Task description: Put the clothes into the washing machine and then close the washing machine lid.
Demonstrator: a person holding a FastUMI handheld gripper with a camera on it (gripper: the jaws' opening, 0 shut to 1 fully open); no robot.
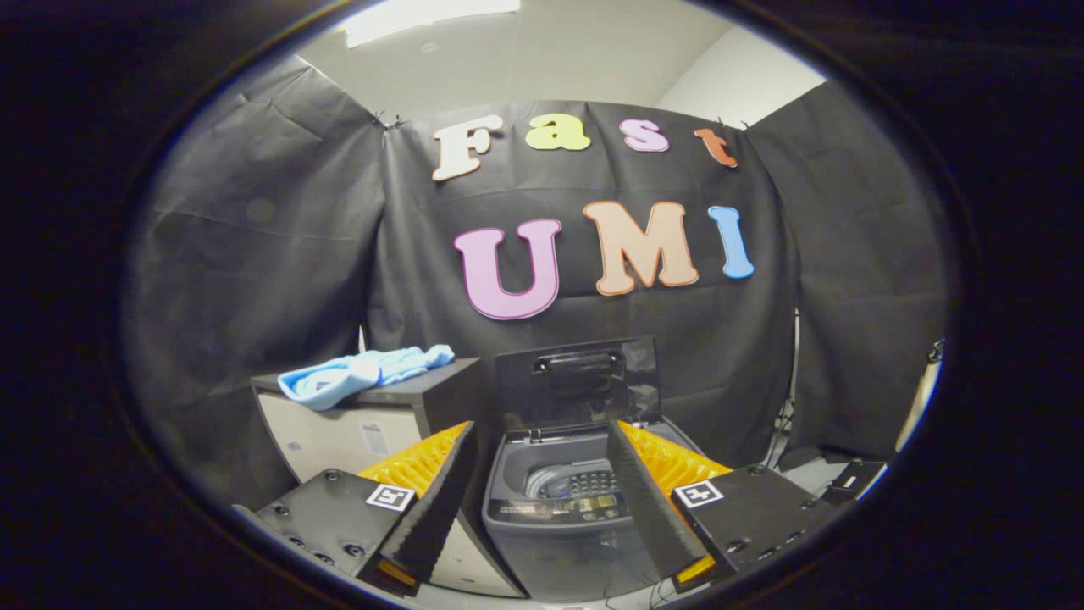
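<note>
A small grey top-loading washing machine stands just ahead of me, seen between my fingers. Its dark lid is raised upright at the back, and the drum shows inside. A light blue cloth lies crumpled on top of a dark-topped cabinet to the left of the machine, beyond my left finger. My gripper is open, with nothing between its fingers, and hangs in the air short of the machine.
The black cloth wall of the booth closes off the back and both sides. A small dark box lies on the floor to the right of the machine. A pale upright edge shows at the far right.
</note>
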